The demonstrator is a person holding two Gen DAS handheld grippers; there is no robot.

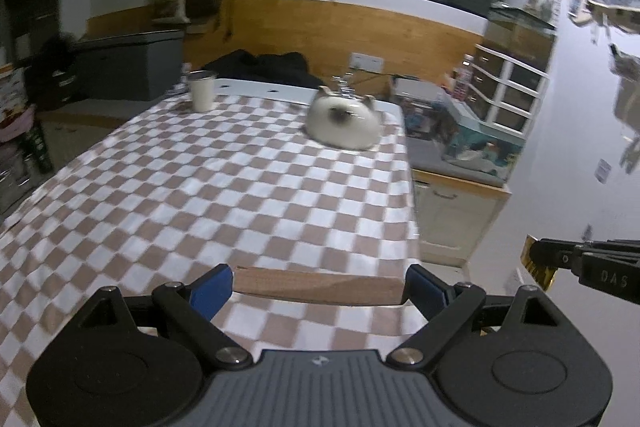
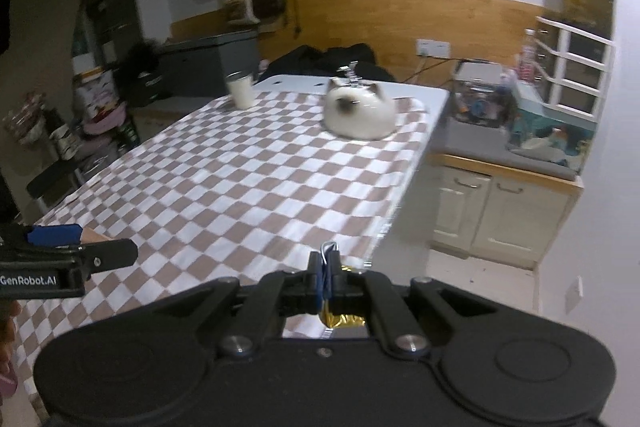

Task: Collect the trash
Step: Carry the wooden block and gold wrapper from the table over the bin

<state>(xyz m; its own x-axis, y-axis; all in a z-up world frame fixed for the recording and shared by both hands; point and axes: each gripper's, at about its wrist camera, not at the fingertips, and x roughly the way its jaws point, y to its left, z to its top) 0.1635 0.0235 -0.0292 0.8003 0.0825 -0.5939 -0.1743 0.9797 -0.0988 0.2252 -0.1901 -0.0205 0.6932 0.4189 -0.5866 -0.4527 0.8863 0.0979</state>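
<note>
Dim kitchen-like room, wood wainscot on the back wall, cabinets off to the right. Surface (image 1: 224, 187) under a brown/white checked cloth fills the space ahead of both jaws.

Far ahead of the jaws: cat-shaped white plush (image 1: 343, 123), and a white cup (image 1: 202, 91) at the far left corner. Neither reads as trash.

Left gripper (image 1: 318, 285): jaws wide apart, a flat brown cardboard-like strip (image 1: 318, 286) spanning between the blue pads, appears gripped at its two ends; contact not fully clear.

Right gripper (image 2: 327, 277): jaws together, clamped on a crumpled gold foil wrapper (image 2: 344, 319) that hangs just below the fingers, out past the surface's right edge.

Progress estimate: both grippers loaded, cloth ahead shows no loose scraps. No bin in view, so dropping off both pieces is likely what's left.
</note>
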